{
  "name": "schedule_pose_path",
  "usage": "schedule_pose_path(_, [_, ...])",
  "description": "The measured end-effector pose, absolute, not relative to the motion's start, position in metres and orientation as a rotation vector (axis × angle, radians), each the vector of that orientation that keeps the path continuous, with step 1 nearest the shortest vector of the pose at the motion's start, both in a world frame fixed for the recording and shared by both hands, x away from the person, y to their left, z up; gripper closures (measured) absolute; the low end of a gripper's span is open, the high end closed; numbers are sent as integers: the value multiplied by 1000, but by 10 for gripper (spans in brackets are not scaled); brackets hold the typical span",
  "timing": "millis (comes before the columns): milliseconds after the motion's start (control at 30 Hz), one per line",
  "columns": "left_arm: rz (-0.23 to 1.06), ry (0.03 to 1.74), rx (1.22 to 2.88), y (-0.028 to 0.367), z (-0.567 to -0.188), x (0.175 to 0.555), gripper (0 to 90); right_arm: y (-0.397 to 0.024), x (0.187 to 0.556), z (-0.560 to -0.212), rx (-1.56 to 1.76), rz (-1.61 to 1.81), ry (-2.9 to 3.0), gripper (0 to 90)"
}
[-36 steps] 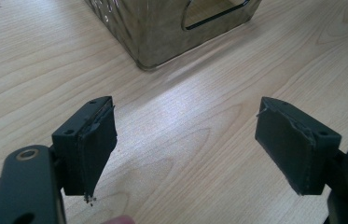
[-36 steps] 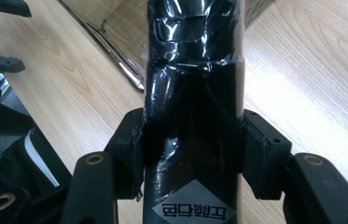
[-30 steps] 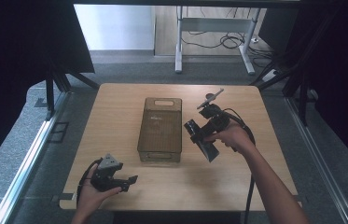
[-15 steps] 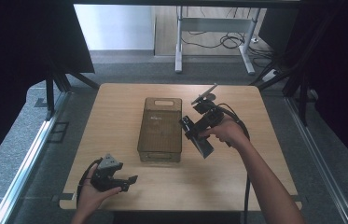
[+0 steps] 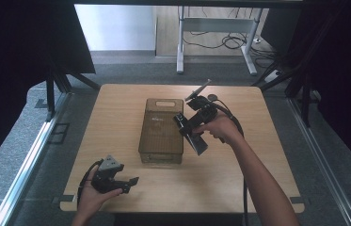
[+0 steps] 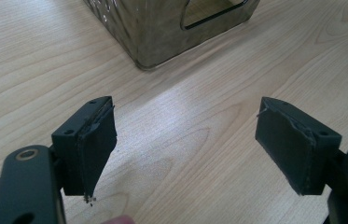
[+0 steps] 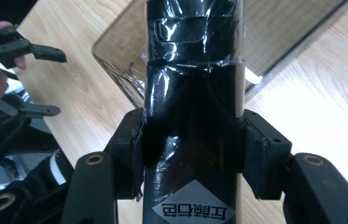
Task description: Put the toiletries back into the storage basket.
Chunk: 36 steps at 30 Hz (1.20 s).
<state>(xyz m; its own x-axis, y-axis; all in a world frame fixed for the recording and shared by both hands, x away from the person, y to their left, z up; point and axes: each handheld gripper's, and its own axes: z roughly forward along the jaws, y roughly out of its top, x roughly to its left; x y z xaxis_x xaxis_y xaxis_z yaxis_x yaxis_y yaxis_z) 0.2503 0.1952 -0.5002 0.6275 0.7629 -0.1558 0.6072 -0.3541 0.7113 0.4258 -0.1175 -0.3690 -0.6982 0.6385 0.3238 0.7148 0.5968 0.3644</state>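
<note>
A smoky translucent plastic bin (image 5: 161, 131) with a handle cut-out stands empty at the table's middle. Just right of its long side, my right gripper (image 5: 193, 128) is shut on a black packet (image 5: 200, 145) wrapped in shiny clear film. In the right gripper view the packet (image 7: 193, 93) is clamped between both pads and rises over the bin's corner (image 7: 129, 51). My left gripper (image 5: 125, 181) rests open near the front left edge, pointing right. Its view shows bare wood between the pads (image 6: 93, 144) and the bin's near end (image 6: 162, 28) ahead.
The wooden table (image 5: 239, 183) has free room right of and in front of the bin. Beyond its far edge are a metal desk frame (image 5: 220, 28) and floor cables. Dark curtains hang at both sides. The left gripper (image 7: 20, 79) shows far off in the right gripper view.
My right gripper has carried the black packet a little to the left, closer to the bin's right side. The left gripper has stayed put.
</note>
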Motion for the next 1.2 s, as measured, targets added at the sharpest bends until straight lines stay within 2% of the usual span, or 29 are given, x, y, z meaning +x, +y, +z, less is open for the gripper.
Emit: schedule_pose_path(1200, [254, 1065, 2081, 196, -500, 250, 206, -74, 445, -371, -1124, -706, -2641, 473])
